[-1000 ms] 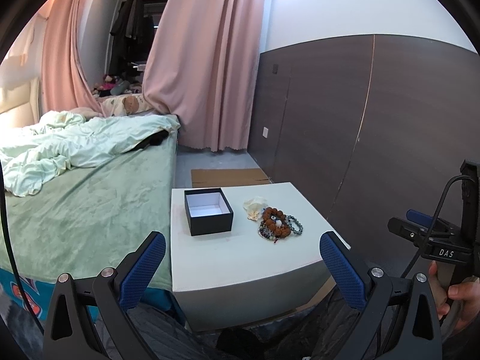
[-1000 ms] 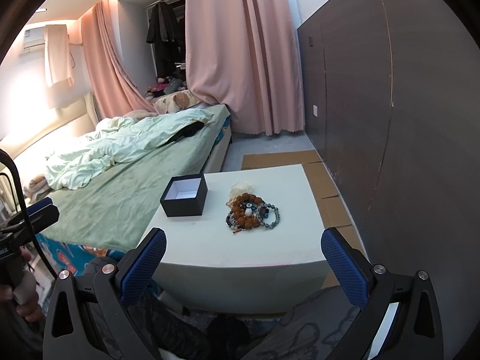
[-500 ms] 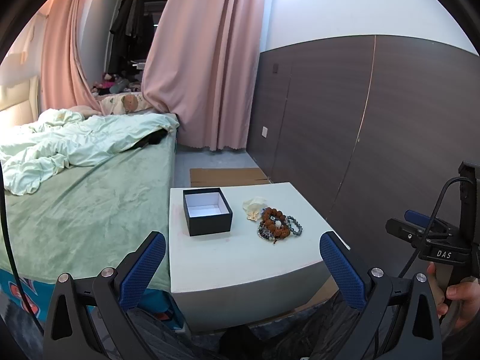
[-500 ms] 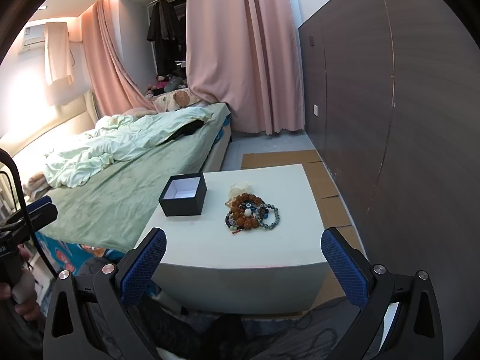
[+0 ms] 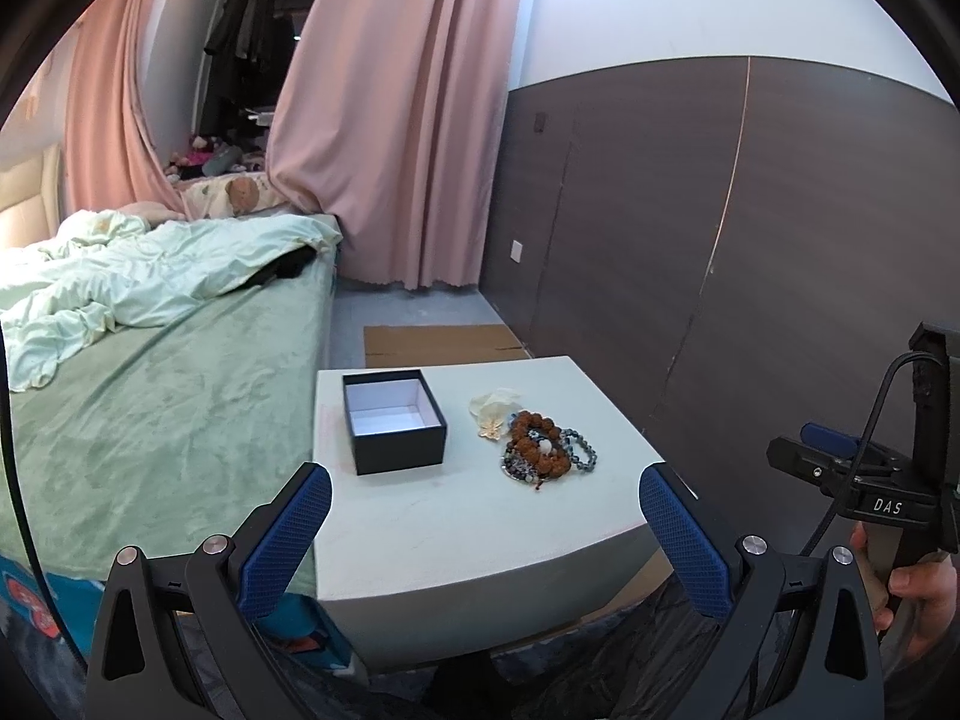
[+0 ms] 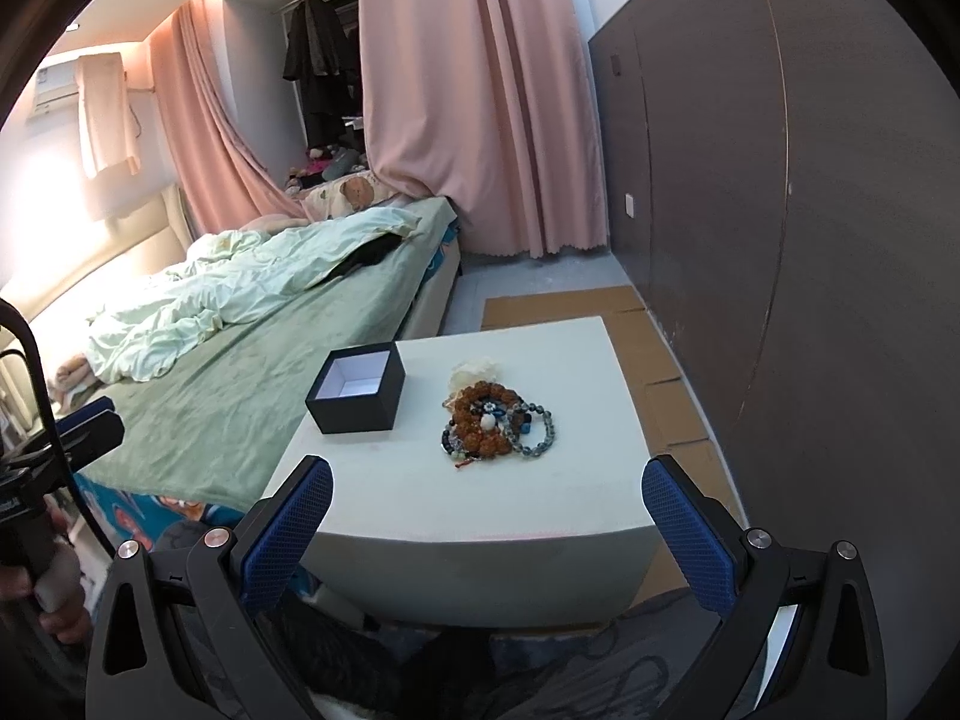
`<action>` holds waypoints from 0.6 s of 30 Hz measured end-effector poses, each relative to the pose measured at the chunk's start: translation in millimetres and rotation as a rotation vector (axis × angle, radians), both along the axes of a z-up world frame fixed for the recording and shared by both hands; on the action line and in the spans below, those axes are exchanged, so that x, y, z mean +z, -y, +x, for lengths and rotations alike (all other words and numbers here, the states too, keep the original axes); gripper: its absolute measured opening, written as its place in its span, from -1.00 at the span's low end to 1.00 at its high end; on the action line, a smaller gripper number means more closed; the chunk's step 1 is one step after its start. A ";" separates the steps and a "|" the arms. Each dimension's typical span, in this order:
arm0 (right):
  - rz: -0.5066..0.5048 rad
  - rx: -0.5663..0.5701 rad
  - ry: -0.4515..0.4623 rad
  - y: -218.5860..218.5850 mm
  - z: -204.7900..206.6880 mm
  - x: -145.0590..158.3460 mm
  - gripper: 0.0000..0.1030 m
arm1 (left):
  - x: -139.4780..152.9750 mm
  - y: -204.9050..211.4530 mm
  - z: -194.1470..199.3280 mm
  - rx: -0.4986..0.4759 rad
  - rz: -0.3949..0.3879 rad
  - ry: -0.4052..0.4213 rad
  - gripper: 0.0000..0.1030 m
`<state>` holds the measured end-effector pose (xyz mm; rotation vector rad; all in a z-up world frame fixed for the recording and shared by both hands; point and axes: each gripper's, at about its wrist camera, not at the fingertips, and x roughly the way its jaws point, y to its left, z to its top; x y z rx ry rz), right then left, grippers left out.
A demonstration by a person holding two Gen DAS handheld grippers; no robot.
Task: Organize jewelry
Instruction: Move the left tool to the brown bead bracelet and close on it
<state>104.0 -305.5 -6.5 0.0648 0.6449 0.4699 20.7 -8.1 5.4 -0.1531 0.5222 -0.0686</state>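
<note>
An open black box point(image 5: 393, 420) point(image 6: 358, 387) with a white inside stands on the left half of a white table point(image 5: 456, 516) point(image 6: 480, 498). To its right lies a pile of bead bracelets point(image 5: 543, 450) point(image 6: 495, 420), brown ones on top of grey and blue ones, with a small cream flower-shaped piece point(image 5: 492, 411) point(image 6: 474, 373) just behind. My left gripper point(image 5: 480, 534) hangs open short of the table's near edge, nothing between its blue pads. My right gripper point(image 6: 487, 528) is likewise open and empty at the near edge.
A bed with a green cover point(image 5: 138, 396) point(image 6: 252, 372) runs along the table's left side. A dark panelled wall point(image 5: 690, 228) stands to the right. Flattened cardboard point(image 5: 438, 345) point(image 6: 654, 354) lies on the floor behind and right of the table. Pink curtains point(image 5: 396, 120) hang at the back.
Both grippers have drawn slightly nearer to the table; the box and bracelets look a little larger. Nothing on the table has moved, and both grippers stay open.
</note>
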 end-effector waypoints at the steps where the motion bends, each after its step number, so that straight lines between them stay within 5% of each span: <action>1: 0.005 -0.001 -0.009 1.5 3.8 -2.0 1.00 | -1.3 0.3 3.3 -0.006 -0.004 -0.006 0.99; 9: 0.042 0.001 -0.094 4.8 43.2 -23.3 0.97 | -16.6 2.9 49.9 -0.070 -0.042 -0.055 0.88; 14: 0.063 0.016 -0.187 3.2 72.6 -46.2 0.52 | -31.0 7.5 87.1 -0.109 -0.071 -0.121 0.58; 18: 0.081 0.034 -0.244 2.2 94.3 -61.8 0.49 | -43.5 9.8 115.1 -0.144 -0.095 -0.173 0.51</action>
